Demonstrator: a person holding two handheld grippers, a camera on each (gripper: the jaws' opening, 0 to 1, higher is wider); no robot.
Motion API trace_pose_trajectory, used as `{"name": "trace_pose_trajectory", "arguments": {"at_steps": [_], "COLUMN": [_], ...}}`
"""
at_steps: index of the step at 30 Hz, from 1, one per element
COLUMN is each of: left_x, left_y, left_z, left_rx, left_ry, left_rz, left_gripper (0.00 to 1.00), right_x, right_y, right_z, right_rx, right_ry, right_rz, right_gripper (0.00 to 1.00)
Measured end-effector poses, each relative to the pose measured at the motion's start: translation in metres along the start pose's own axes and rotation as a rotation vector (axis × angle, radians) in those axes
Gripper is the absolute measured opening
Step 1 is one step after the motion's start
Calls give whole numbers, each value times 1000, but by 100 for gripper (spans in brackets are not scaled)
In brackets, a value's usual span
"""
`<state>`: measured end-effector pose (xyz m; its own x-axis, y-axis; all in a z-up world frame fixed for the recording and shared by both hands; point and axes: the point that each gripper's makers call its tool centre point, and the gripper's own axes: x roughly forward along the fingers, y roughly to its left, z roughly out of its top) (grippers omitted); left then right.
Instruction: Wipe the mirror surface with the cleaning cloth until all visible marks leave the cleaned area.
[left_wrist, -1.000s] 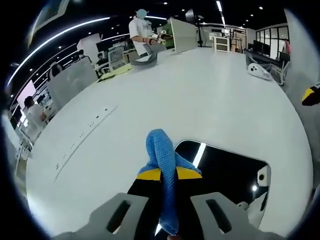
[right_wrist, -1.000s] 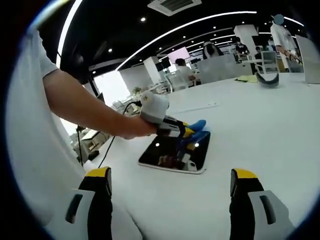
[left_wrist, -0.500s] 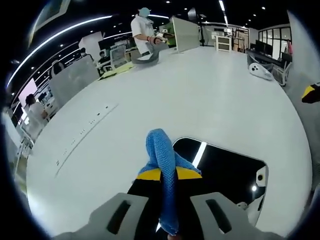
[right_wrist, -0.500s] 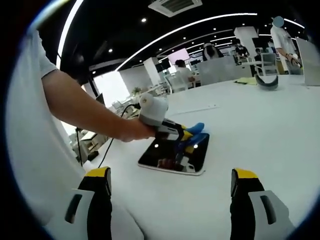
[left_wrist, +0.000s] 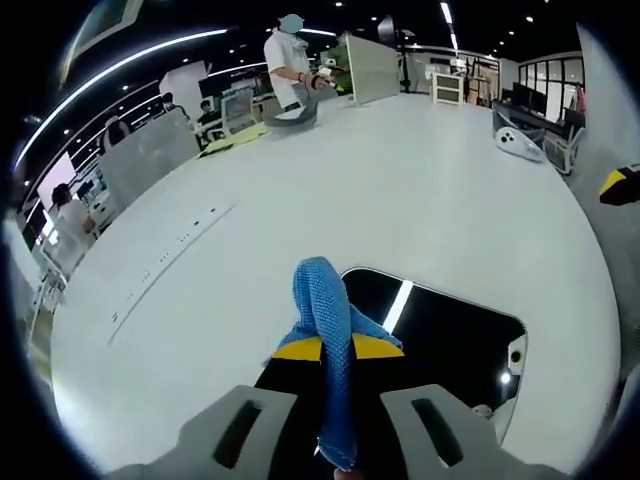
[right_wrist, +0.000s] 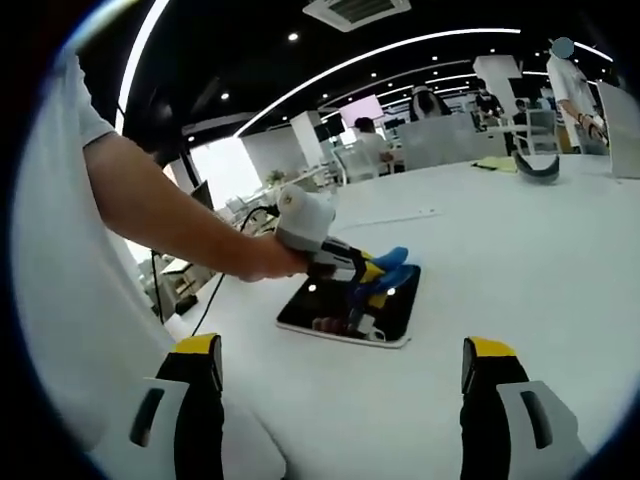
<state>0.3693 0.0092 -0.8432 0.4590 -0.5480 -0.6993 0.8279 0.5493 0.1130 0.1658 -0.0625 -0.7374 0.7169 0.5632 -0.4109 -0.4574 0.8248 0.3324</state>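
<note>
Where the left gripper view looks along its own yellow-tipped jaws, the left gripper (left_wrist: 337, 350) is clenched on a blue, coarse-knit mesh cleaning cloth (left_wrist: 325, 305), whose folded end bulges upward at lower centre of the frame. Just right of the cloth lies a flat rectangular mirror with rounded corners and a thin white rim (left_wrist: 440, 340); its dark glossy face carries a bright bar of reflected ceiling light. Mirror and cloth rest on a broad, smooth, matt white table (left_wrist: 400, 180), bare across the middle of the frame up to its far edge, where a person in a white shirt (left_wrist: 285, 60) stands at upper centre. A yellow jaw tip of the other tool enters at the right edge. In the right gripper view, the right gripper (right_wrist: 340, 375) is released, its two grey, yellow-capped jaws standing wide apart at the bottom of the frame over bare tabletop. At centre left, the person's hand (right_wrist: 262, 262) holds the left gripper with the cloth pressed at the mirror's upper edge; open white surface surrounds the mirror on every side.
</note>
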Motion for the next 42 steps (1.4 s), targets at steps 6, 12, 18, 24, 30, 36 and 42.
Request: {"name": "trace_pose_trajectory", "arguments": {"at_steps": [6,12,18,24,30,36,42], "left_x": [-4,-6,-8,-10,-12,-14,-17], "left_y": [-4,-6,-8,-10,-13,-15,-17], "left_z": [-2,-4,-6,-8,-10,-11,-13], "left_rx": [-10,-16,-21,-28,-32,-26,-30], "left_ry": [-1,-3,3,1,0,1,3], "left_rz": [-1,2,3,8,9,9,7], "left_gripper": [6,6,6,6,6,6,6], "right_x": [2,2,1,2,1,1,0], "right_y": [2,5,6,9,10,12,13], "right_z": [3,3,4,3,5,4,5], "right_rx": [-2,-5,-5,-9,-15,-19,-23], "right_ry": [-5,-7,-8,-4,-6,-2,-6], "right_rz": [7,12,14,23,25,28,33], "right_gripper": [100,100,100,100,100,100,100]}}
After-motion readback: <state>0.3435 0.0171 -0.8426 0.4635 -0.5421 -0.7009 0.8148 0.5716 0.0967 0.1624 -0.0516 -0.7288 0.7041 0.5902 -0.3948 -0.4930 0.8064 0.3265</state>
